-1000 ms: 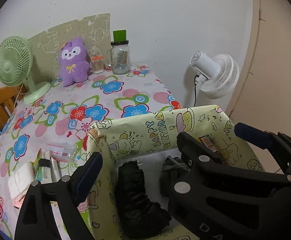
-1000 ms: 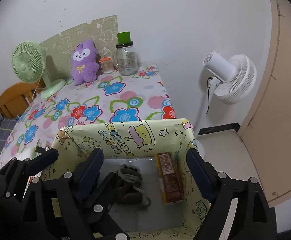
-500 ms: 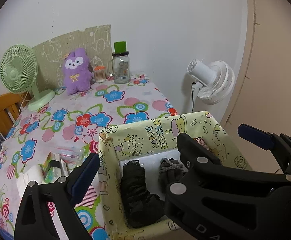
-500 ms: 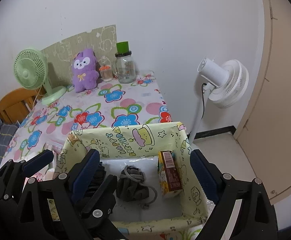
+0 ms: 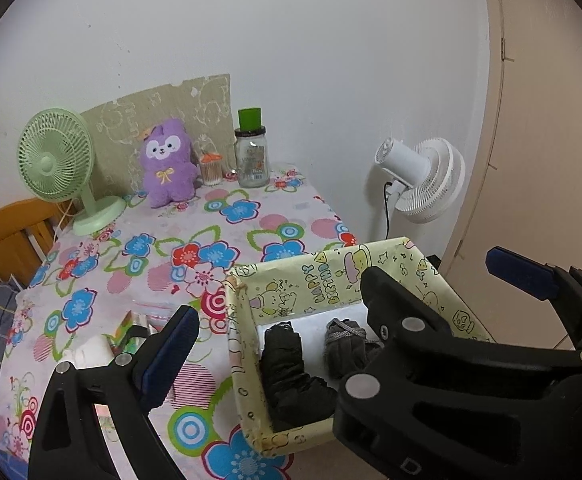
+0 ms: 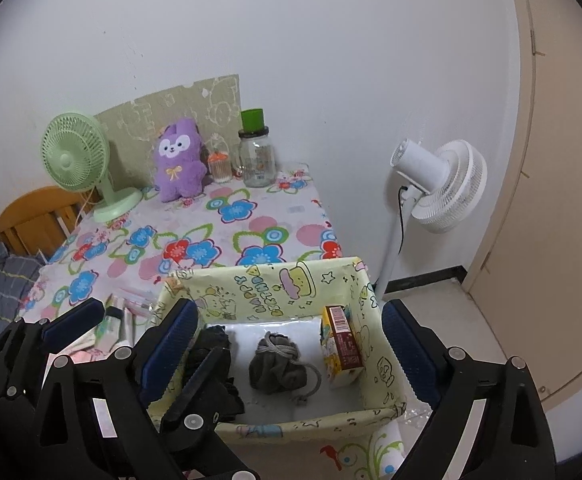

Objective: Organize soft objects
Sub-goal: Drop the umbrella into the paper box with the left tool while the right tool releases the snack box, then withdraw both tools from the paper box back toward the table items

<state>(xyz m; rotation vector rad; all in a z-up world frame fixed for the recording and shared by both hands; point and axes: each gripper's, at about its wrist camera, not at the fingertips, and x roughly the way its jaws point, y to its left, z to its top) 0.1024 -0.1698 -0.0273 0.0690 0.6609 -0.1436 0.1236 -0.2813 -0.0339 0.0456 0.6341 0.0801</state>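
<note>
A yellow cartoon-print box (image 5: pixel 323 280) (image 6: pixel 275 284) stands at the table's near right corner. Inside lie a black cloth bundle (image 5: pixel 291 372) (image 6: pixel 211 360), a grey bundle tied with cord (image 5: pixel 345 344) (image 6: pixel 277 364) and a small red-and-yellow carton (image 6: pixel 341 338). My left gripper (image 5: pixel 347 328) is open and empty, raised above the box's left side. My right gripper (image 6: pixel 291 344) is open and empty, raised above the box. A purple plush toy (image 5: pixel 167 162) (image 6: pixel 181 160) sits at the far edge of the table.
A green desk fan (image 5: pixel 57 160), a glass jar with a green cap (image 5: pixel 251 152) and a small toothpick jar (image 5: pixel 210 168) stand at the back. Packets and a white roll (image 5: pixel 103 344) lie left of the box. A white floor fan (image 6: pixel 439 184) stands right of the table.
Both grippers have pulled back and up from the box, so it looks smaller and lower in both views. Nothing in the box has moved.
</note>
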